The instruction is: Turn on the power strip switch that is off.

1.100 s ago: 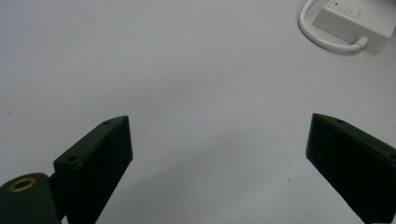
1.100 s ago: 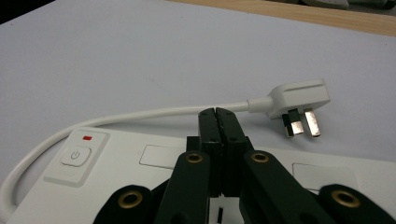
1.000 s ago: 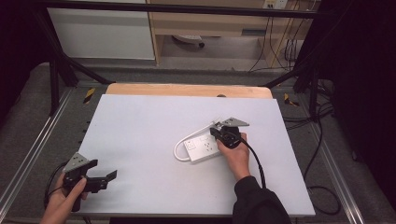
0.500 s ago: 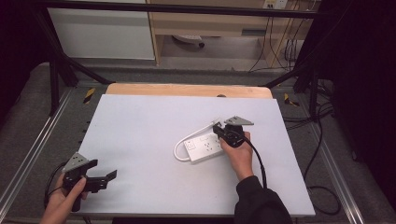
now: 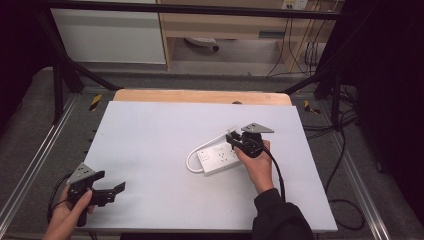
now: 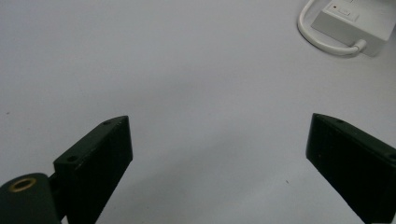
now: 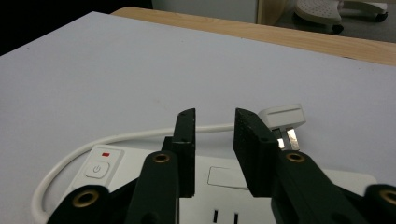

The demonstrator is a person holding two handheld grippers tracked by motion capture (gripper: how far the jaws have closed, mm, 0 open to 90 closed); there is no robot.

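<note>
While the left tool [image 5: 107,192] is idling wide open at the desk's [image 5: 150,135] near-left corner, the right tool [image 5: 234,139], jaws just opening to a narrow empty gap, is hovering over the white power strip [image 5: 218,157] at desk centre-right.

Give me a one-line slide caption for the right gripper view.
Right gripper, jaws just opening with nothing between them, above a white power strip; its plug lies beyond.

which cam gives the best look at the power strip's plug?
Right gripper view: the plug sits close, prongs visible, just beyond the power strip. High view shows it tiny. Left gripper view catches the strip's switch end and cord.
</note>
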